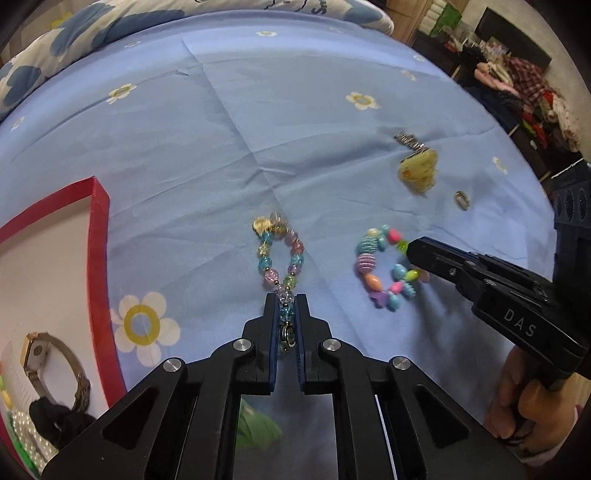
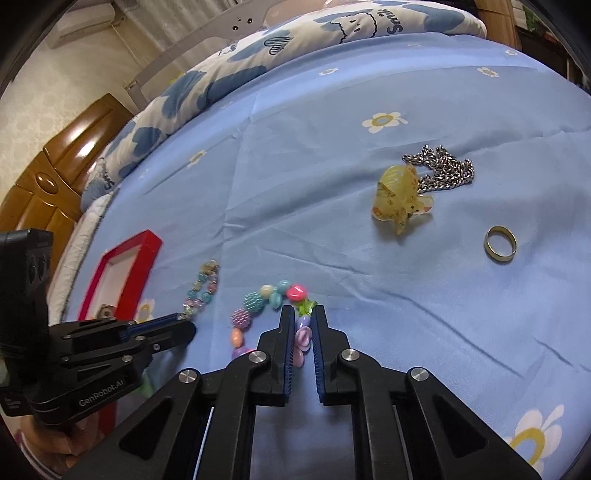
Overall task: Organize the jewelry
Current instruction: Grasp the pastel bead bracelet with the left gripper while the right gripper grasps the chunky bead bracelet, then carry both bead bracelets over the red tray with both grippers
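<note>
On the bedsheet (image 1: 221, 129), left gripper (image 1: 287, 301) clamps the glass bracelet (image 1: 280, 254); right gripper (image 2: 303, 314) clamps the bead bracelet (image 2: 258, 310).

A home bedroom. A light-blue flower-print bedsheet (image 2: 332, 155) covers the bed, with a cloud-pattern white-and-blue pillow (image 2: 332, 26) at its head. A glossy brown wooden cabinet (image 2: 55, 177) stands alongside.

Two bead bracelets (image 1: 281, 258) — one ring (image 2: 500, 244)
</note>
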A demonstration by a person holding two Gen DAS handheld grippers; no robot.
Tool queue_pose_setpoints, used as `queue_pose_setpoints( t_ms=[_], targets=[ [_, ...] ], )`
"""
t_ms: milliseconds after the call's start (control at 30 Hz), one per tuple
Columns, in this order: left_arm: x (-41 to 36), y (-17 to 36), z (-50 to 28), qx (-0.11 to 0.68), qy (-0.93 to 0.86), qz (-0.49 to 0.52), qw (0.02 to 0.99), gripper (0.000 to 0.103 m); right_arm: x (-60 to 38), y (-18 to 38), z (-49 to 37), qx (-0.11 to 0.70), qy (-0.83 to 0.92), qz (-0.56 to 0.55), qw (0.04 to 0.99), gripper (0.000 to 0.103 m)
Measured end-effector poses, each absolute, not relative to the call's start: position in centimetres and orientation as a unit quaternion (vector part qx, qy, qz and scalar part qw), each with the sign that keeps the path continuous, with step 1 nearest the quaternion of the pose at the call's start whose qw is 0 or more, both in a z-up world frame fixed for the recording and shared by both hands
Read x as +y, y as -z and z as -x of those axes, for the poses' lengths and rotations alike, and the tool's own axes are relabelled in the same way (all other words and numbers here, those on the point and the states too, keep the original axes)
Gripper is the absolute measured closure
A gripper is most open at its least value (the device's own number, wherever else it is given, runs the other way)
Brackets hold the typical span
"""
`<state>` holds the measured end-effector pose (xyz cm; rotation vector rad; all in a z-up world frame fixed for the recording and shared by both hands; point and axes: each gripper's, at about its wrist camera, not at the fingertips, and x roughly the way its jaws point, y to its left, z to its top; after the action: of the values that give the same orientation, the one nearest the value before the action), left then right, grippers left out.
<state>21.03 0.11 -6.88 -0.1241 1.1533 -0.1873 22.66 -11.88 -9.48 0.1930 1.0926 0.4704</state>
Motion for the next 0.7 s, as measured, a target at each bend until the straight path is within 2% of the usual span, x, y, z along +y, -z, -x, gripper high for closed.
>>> queue_pose_setpoints(
  t_ms=[367,700],
  targets=[
    [2.6,1.5,-17.1,0.495,0.097,0.110,0.856,0.097,-11.3,5.0,-20.6,0.478,-0.253,-0.113,0.833,0.095],
    [6.1,-1.4,-13.4,0.463,0.074,0.146,0.871,0.097,-9.0,1.5,-18.9,0.450,-0.288,-0.118,0.837,0.095]
  ],
)
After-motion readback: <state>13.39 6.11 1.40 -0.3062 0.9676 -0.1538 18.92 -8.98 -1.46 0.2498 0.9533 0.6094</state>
